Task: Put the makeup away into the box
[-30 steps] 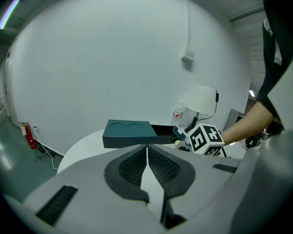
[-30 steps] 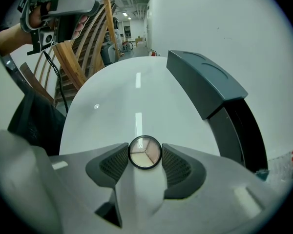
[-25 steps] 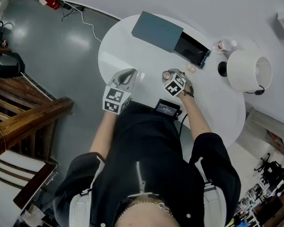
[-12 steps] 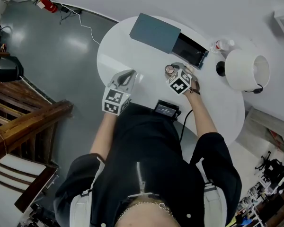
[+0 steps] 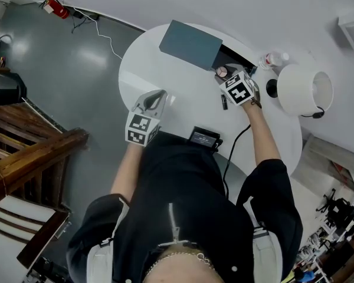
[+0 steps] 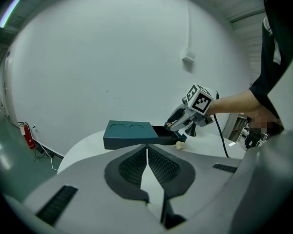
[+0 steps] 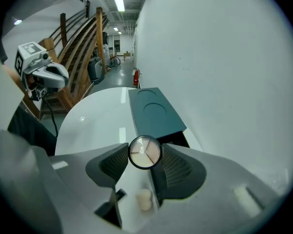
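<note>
Head view: the right gripper (image 5: pixel 225 73) hangs above the white table (image 5: pixel 165 69), just at the open end of the teal box (image 5: pixel 190 42). A round compact (image 5: pixel 222 71) is clamped between its jaws. The compact is over the box's dark opening but not yet inside it. A small dark stick (image 5: pixel 224 102) lies on the table near the box. The left gripper (image 5: pixel 158 96) is well apart from all of this, near the table's edge.

Left gripper view: the left gripper's (image 6: pixel 147 152) jaws are pressed together with nothing between them. Across the table the box (image 6: pixel 129 133) shows its pulled-out end, with the right gripper (image 6: pixel 178 123) at it. A beige sponge (image 6: pixel 179 145) lies on the table just beside that end. What the box already holds cannot be seen from here.

Right gripper view: the right gripper's (image 7: pixel 144 154) pads grip the compact (image 7: pixel 145 152) by its rim, its pale pans facing the camera. The box (image 7: pixel 156 112) lies just beyond, and the sponge (image 7: pixel 144 199) is on the table below.

Judged from this, the task is early to midway. One item is held at the box and waits to be lowered in and let go. At least the sponge and the stick remain to be put away.
</note>
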A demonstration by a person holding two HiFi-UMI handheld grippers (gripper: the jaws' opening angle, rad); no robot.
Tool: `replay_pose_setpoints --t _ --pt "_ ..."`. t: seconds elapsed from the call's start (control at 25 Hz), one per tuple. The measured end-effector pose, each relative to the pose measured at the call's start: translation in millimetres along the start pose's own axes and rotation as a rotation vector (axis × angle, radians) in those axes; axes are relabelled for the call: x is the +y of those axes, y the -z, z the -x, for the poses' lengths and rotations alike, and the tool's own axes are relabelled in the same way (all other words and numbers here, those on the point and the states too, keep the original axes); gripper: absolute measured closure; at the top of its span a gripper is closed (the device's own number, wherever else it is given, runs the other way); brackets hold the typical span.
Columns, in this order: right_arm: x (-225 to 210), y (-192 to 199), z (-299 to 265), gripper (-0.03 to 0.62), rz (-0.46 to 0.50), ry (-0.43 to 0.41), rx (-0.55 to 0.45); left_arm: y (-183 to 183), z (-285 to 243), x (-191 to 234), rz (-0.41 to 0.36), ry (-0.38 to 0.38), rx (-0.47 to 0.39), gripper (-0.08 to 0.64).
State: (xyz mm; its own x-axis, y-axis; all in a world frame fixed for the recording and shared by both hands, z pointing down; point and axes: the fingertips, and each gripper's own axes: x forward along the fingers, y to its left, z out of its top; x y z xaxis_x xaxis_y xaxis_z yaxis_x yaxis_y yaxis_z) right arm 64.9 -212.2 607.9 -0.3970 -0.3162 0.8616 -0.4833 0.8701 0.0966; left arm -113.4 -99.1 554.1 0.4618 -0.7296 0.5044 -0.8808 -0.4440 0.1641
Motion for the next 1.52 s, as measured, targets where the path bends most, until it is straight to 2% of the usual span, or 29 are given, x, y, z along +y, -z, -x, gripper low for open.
replay_pose_setpoints --t 0.24,0.52,0.96,1.52 --pt "-52 3 -15 0.385 -0.132 0.059 -0.007 4 -1 7 0.006 -0.011 0.011 0.546" --pt "-77 20 -58 0.385 -0.267 0.035 0.040 8 -1 16 0.023 -0.037 0.034 0.546" --pt "-93 33 -111 0.385 -0.326 0.044 0.105 15 0 33 0.044 -0.077 0.060 0.546" --pt "-93 32 -114 0.382 -0.363 0.035 0.096 17 -3 33 0.042 -0.067 0.072 0.546"
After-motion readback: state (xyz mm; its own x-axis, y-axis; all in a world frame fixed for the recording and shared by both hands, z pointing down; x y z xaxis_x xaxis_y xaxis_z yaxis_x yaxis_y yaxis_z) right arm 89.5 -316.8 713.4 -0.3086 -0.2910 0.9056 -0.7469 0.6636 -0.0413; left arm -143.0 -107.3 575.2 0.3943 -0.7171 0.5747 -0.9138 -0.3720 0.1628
